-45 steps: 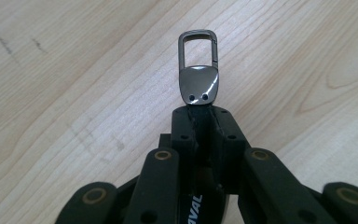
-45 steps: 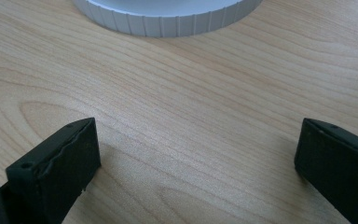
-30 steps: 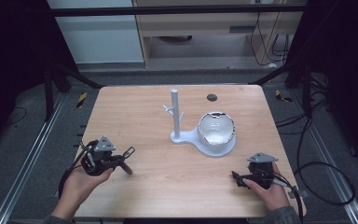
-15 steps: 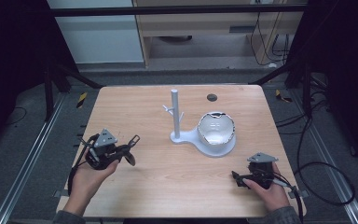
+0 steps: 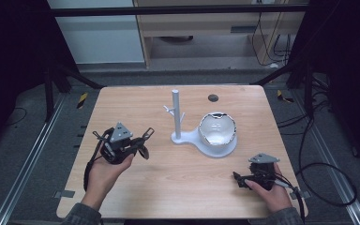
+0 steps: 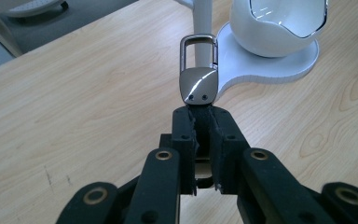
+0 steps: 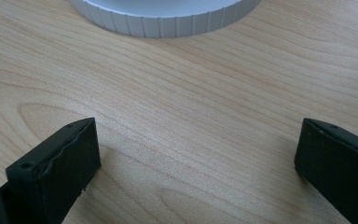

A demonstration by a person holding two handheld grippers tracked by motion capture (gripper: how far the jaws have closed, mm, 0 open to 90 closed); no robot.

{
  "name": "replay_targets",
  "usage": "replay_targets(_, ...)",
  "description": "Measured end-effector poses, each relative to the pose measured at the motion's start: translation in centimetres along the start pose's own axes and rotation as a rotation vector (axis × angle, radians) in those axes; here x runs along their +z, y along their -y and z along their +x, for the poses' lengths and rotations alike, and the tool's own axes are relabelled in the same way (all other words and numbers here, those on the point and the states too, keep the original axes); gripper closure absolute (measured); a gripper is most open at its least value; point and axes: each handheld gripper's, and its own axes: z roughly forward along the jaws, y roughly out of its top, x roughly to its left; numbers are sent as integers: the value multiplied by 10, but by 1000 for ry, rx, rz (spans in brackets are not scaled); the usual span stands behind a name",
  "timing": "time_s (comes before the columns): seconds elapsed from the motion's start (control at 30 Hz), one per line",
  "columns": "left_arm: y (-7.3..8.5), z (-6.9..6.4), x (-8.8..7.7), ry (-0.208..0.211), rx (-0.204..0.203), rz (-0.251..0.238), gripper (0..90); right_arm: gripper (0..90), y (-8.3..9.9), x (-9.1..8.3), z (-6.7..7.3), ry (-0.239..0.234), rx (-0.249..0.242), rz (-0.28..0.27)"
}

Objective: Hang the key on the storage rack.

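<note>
A white stand (image 5: 176, 115) with a post and small pegs rises from a white base (image 5: 191, 139) near the table's middle. A white bowl (image 5: 218, 131) with a shiny rim sits on that base. My left gripper (image 5: 144, 140) is to the left of the stand, pointing at it. In the left gripper view it (image 6: 204, 114) is shut on a metal key-ring clasp (image 6: 198, 84), whose loop lines up with the post (image 6: 203, 18). My right gripper (image 5: 237, 177) rests low at the table's front right. It (image 7: 196, 144) is open over bare wood, short of the base's ribbed edge (image 7: 163, 18).
The wooden table (image 5: 136, 108) has a small dark round hole (image 5: 213, 98) near its far edge. Cables trail from both grippers, and more lie on the floor to the right. A person's hand holds each gripper.
My left gripper has moved forward and to the right toward the stand, carrying the clasp. The right gripper has stayed where it was.
</note>
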Motion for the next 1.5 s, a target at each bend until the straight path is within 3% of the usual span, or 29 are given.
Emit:
replay_targets(0.67,-16,-16,12,7,19,-23,810,4,0,0,0,0,2,0)
replay_targets(1.5,-26,-20,12,5,8,-62,810,5,-1,1,-1,-3,-2,0)
